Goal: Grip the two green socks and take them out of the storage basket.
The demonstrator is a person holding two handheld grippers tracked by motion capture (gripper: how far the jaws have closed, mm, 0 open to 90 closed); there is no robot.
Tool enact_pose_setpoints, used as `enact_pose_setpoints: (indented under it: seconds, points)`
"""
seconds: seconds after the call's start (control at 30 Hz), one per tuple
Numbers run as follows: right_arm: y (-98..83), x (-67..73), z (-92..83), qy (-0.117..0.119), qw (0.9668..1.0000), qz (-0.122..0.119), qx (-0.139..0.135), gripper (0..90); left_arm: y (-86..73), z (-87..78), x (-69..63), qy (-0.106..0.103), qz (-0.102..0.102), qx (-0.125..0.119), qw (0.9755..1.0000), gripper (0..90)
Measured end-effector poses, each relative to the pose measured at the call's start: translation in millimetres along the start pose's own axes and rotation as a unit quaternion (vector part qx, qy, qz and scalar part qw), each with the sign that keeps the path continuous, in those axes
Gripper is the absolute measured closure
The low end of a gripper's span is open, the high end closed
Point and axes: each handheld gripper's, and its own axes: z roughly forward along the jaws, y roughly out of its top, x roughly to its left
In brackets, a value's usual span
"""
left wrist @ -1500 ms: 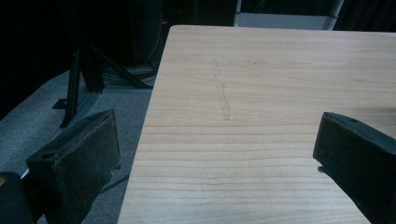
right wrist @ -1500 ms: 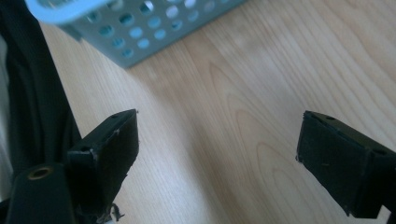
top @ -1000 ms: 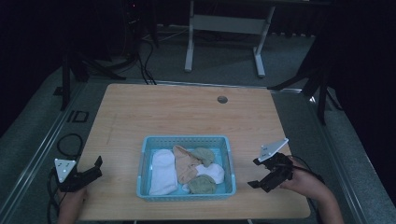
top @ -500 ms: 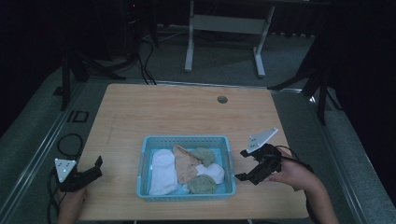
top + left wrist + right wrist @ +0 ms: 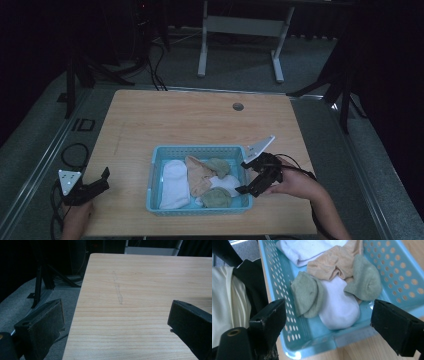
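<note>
Blue perforated plastic basket (image 5: 156, 175) at near table edge holds white, tan, green socks. Right gripper (image 5: 248, 176) at basket's right rim, jaws spread, aimed at white sock (image 5: 338, 307), likely picking. Left gripper (image 5: 102, 180) well left of basket, spread, idle.

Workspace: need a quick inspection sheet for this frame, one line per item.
Surface: wooden table, small round grommet near the far edge.
Job's things: blue basket holding white, tan and green socks.
Clutter: nothing seen.
Grippers: right claw open at the basket's right rim; left claw open at the table's left edge, holding nothing.
Cables: one trails from the right claw; a coil lies on the floor at left.
Surroundings: dark room, white stand behind.
</note>
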Motion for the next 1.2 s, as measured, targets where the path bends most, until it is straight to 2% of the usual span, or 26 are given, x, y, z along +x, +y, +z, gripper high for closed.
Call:
enact_pose_setpoints:
  seconds: [0.27,0.43,0.57,0.63,0.77,0.83,1.07,1.2]
  points:
    - [11.4,1.1,23.1,0.002,0.9995,-0.021,0.025,15.4,-0.1,-0.2,0.2,0.0,-0.001,0.0,1.0,0.3]
    - [15.4,1.6,33.6,0.009,0.999,-0.021,0.038,18.8,0.0,-0.1,0.2,-0.001,-0.001,0.0,1.0,0.4]
    - [18.1,2.3,42.8,0.017,0.9984,-0.027,0.048,23.3,0.0,-0.2,0.1,-0.001,0.002,0.0,1.0,0.3]
    - [18.6,4.2,48.7,0.02,0.9977,-0.033,0.056,29.8,0.0,-0.2,0.1,-0.001,0.002,0.001,1.0,0.3]
    - [18.5,7.2,58.8,0.022,0.9963,-0.043,0.071,37.0,0.0,-0.2,0.1,-0.001,0.002,0.001,1.0,0.4]
    - [18.8,7.3,64.0,0.015,0.9959,-0.045,0.077,39.1,0.0,-0.2,0.0,0.0,0.002,0.0,1.0,0.4]
    - [20.8,8.0,80.7,0.025,0.9941,-0.05,0.094,44.8,0.0,-0.1,0.2,-0.001,0.002,0.002,1.0,0.4]
    - [20.9,7.8,87.3,0.027,0.9927,-0.052,0.105,51.6,0.0,-0.1,0.1,-0.001,0.001,0.001,1.0,0.4]
